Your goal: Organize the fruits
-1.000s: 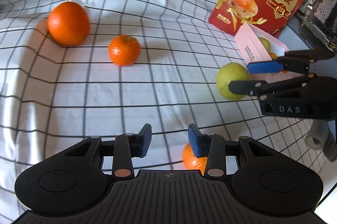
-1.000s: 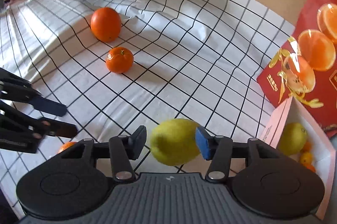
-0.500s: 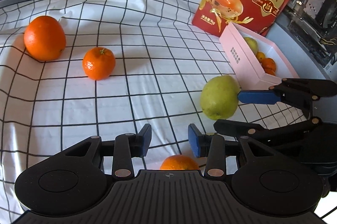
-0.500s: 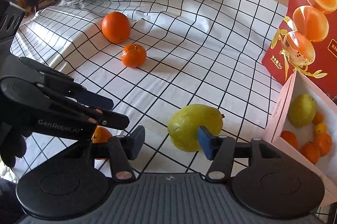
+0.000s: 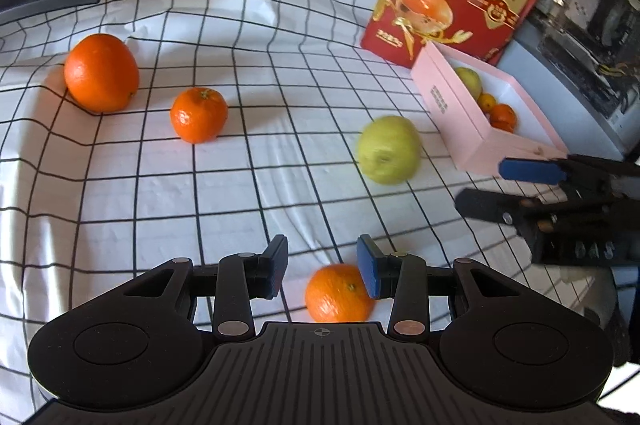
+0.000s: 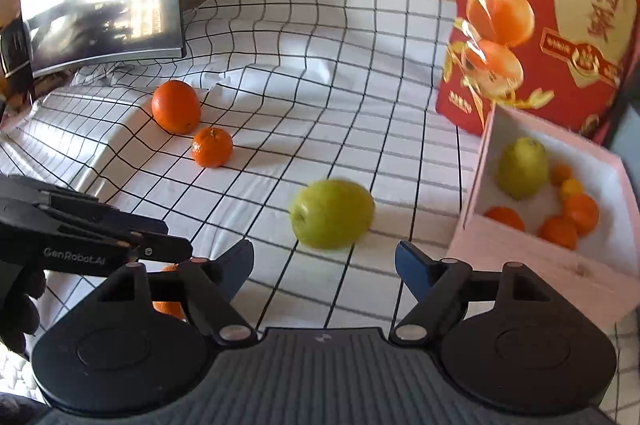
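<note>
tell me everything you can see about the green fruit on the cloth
The green fruit is round, yellow-green and smooth-skinned, with a small dimple at one end, and slightly blurred. It lies on its side on the checked cloth, just short of the pink box. Nothing grips it: it sits ahead of the right gripper, whose jaws are opening.

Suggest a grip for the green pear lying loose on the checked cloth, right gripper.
Take the green pear across its widest middle, pads on its left and right flanks. It lies on its side, free of the pink box, with bare cloth either side. The right gripper, jaws opening, nothing between them, already faces it: approach from the near side, angled down.
</note>
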